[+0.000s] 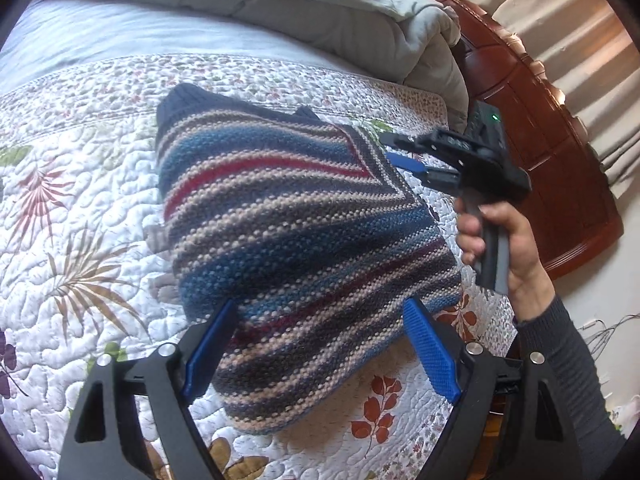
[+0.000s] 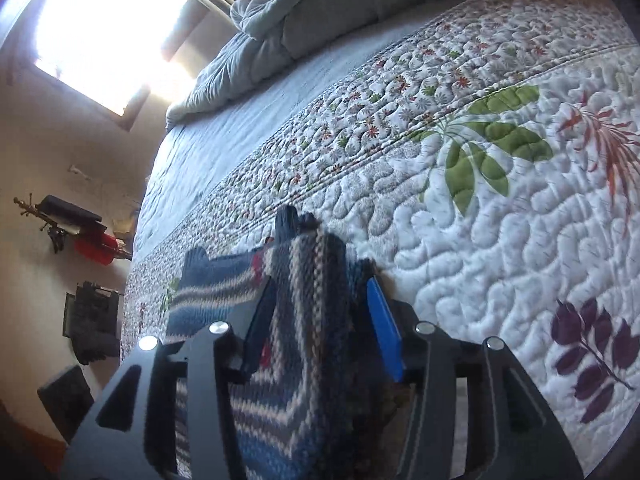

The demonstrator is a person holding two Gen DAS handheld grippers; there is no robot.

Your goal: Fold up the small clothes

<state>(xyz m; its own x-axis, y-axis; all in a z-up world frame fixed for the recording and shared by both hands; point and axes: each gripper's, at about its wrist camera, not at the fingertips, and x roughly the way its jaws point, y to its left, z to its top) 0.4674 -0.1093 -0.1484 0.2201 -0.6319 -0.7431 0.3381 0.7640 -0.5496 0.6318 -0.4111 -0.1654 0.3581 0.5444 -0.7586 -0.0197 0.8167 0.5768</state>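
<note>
A striped knit sweater (image 1: 288, 232), blue, grey, cream and red, lies folded on the floral quilt (image 1: 80, 240). My left gripper (image 1: 316, 344) is open just above the sweater's near edge, blue pads either side of it. My right gripper (image 1: 394, 148) is at the sweater's far right edge, held by a hand (image 1: 496, 240). In the right wrist view, a thick fold of the sweater (image 2: 312, 320) sits between the fingers of the right gripper (image 2: 320, 320). The pads stand a little apart and do not press the fold.
A bunched grey duvet (image 1: 320, 12) lies across the back of the bed. A dark wooden headboard (image 1: 540, 120) stands at the right, with curtains (image 1: 568, 32) behind. In the right wrist view a bright window (image 2: 108, 28) and wall-hung items (image 2: 80, 236) show at left.
</note>
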